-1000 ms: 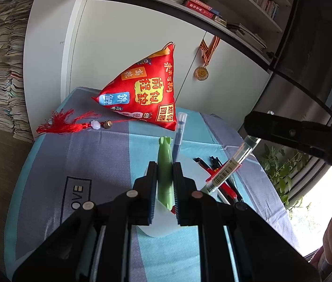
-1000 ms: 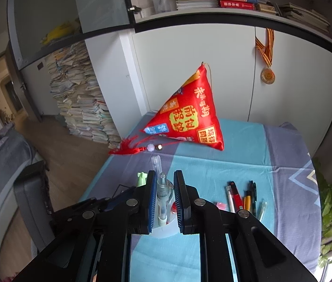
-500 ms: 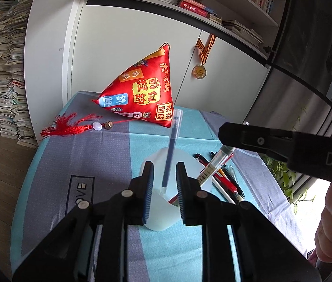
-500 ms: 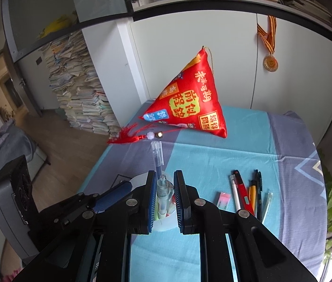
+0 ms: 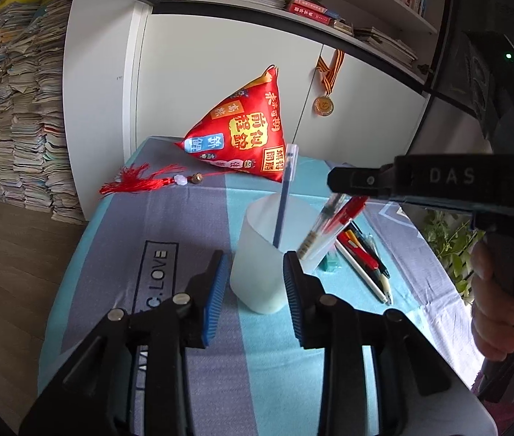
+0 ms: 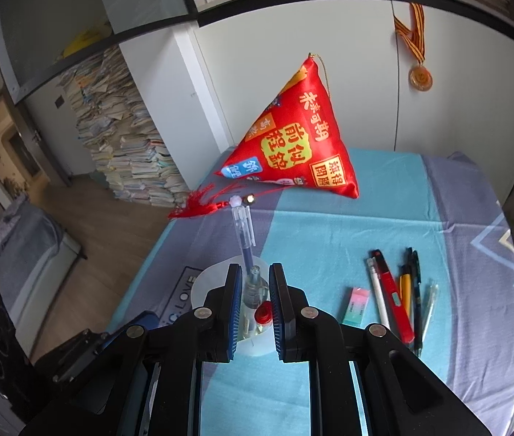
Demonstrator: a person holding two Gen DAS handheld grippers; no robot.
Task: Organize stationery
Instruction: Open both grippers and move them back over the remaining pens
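Item: translucent white cup [image 5: 264, 254], upright on a table covered with a teal and grey cloth [image 5: 169, 218]. One blue gel pen [image 5: 284, 196] stands inside it, clear cap uppermost, leaning slightly

Left gripper [image 5: 255, 283]: black frame, blue ribbed pads, jaws opening. The cup's lower wall sits between the fingers; the pads look just clear of it on both sides

Right gripper [image 6: 253, 301]: jaws drawn close together and clamped on two pens at once, a clear-barrelled pen [image 5: 320, 230] and a red pen [image 5: 344, 216]. Both pens tilt down towards the cup's rim on its right side, lower ends at or just past the rim. In the left wrist view a hand [image 5: 497, 298] grips this tool's handle at the right edge of the frame

Loose stationery, flat on the cloth to the right of the cup: a pink-and-green eraser [image 6: 356, 306] nearest, then a white pen [image 6: 378, 292], a red utility knife [image 6: 392, 296], a yellow-barrelled pen [image 6: 406, 290], a dark pen [image 6: 417, 298] and a clear pen [image 6: 428, 307], lying roughly parallel and close together

Other objects: red pyramid-shaped cushion [image 5: 246, 138] with printed characters at the far end of the table, a red tassel [image 5: 137, 181] trailing from it towards the left edge. A medal [image 5: 323, 105] on a striped ribbon hangs on the white cabinet behind. Tall stacks of books [image 5: 20, 116] stand on the floor at left
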